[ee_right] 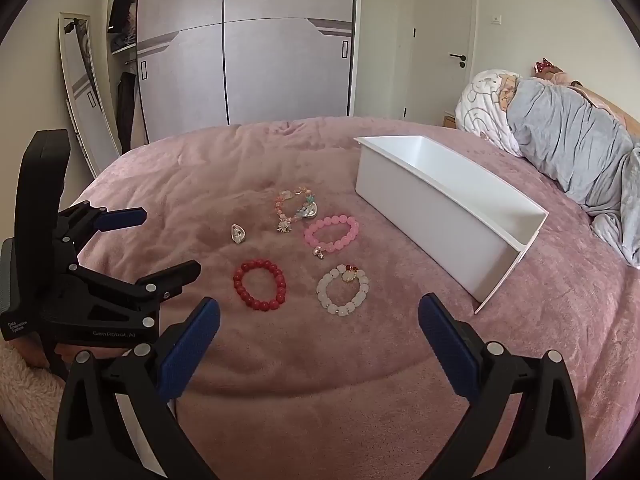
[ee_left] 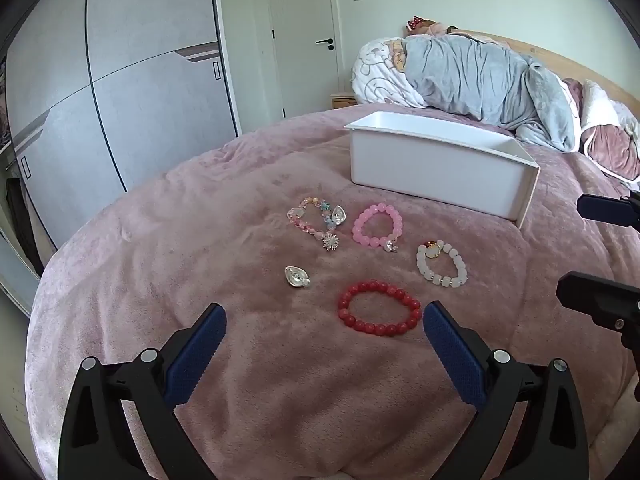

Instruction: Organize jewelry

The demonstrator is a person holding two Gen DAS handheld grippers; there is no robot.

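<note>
Several pieces of jewelry lie on a pink blanket: a red bead bracelet [ee_left: 379, 307] [ee_right: 259, 285], a white bead bracelet [ee_left: 441, 264] [ee_right: 343, 289], a pink bead bracelet [ee_left: 377, 226] [ee_right: 331, 233], a multicolour charm bracelet [ee_left: 318, 218] [ee_right: 295, 208] and a small silver charm [ee_left: 297, 278] [ee_right: 238, 234]. A white open bin [ee_left: 436, 168] [ee_right: 440, 204] stands behind them. My left gripper [ee_left: 322, 328] [ee_right: 168, 242] is open and empty just before the red bracelet. My right gripper [ee_right: 319, 322] [ee_left: 588, 248] is open and empty near the white bracelet.
The pink blanket [ee_left: 240, 220] covers a bed. Grey and white bedding [ee_left: 480, 76] [ee_right: 560, 140] is piled behind the bin. A wardrobe [ee_right: 248, 48] and door [ee_left: 304, 32] stand beyond the bed. A mirror [ee_right: 80, 88] leans at the left.
</note>
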